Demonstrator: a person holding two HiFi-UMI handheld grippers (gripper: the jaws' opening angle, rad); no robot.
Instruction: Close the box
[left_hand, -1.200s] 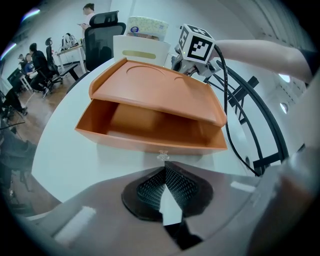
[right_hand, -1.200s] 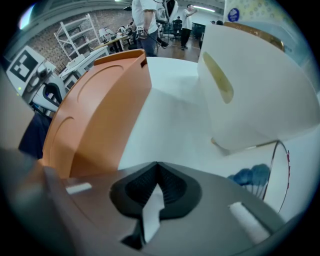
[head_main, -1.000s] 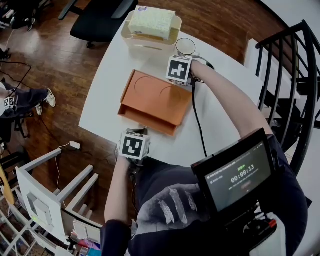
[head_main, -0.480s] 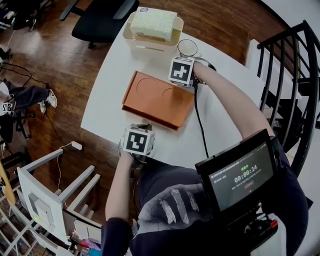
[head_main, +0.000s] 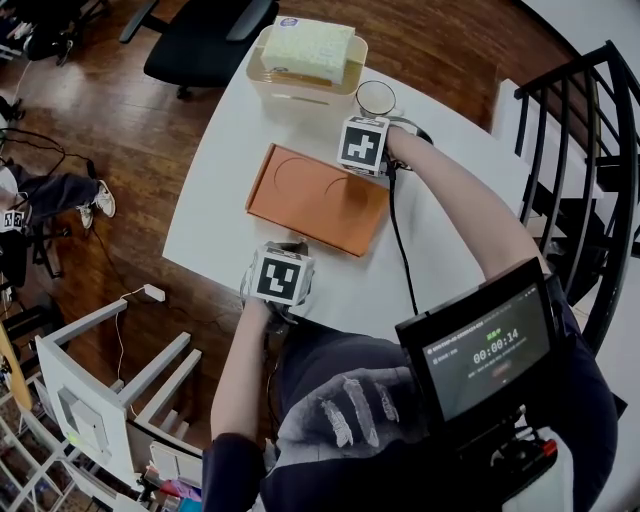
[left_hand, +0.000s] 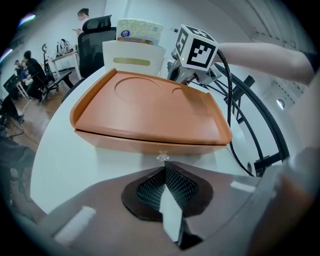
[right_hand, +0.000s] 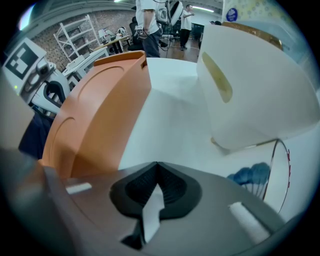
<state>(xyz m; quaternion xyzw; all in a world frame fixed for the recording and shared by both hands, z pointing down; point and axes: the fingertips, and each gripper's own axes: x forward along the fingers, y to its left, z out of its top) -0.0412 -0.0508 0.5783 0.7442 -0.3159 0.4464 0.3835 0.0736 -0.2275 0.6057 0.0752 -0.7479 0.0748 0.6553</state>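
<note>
White table (head_main: 212, 205), orange box (head_main: 318, 198) lid down, left gripper (left_hand: 164, 169) and right gripper (right_hand: 157, 173) jaws pressed together.

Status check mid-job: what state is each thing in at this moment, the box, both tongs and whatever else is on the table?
Orange box: closed, lid down flat on its base.
Left tongs: shut, empty, just short of the box's near edge.
Right tongs: shut, empty, beside the box.
White bin: open-topped, with a pack standing in it.
Glass: upright.
</note>
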